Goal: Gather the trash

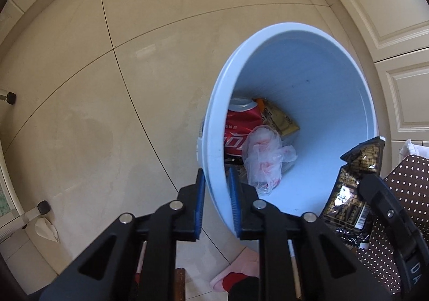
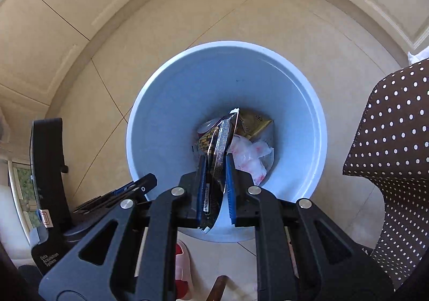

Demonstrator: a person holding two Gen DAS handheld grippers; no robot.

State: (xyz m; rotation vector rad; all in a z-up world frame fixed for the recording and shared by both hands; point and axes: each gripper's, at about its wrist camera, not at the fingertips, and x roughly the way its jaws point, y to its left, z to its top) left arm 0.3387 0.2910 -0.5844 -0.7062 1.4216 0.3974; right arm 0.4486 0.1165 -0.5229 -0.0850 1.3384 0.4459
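A light blue trash bin (image 1: 316, 81) is held off the beige floor. My left gripper (image 1: 216, 183) is shut on its near rim (image 1: 211, 156), one finger outside and one inside. In the bin lie a red soda can (image 1: 241, 124), a yellow-brown packet (image 1: 278, 118) and a crumpled clear plastic bag (image 1: 264, 158). My right gripper (image 2: 215, 166) is over the bin (image 2: 171, 102) and is shut on a black and gold snack wrapper (image 2: 221, 145), which also shows at the right of the left wrist view (image 1: 354, 185).
Cream cabinet doors (image 2: 48, 32) line the walls around the tiled floor. A brown polka-dot cloth (image 2: 394, 145) hangs at the right. A crumpled tissue (image 1: 47, 228) lies on the floor by metal legs (image 1: 34, 209) at the left. A pink slipper (image 2: 183, 268) is below the bin.
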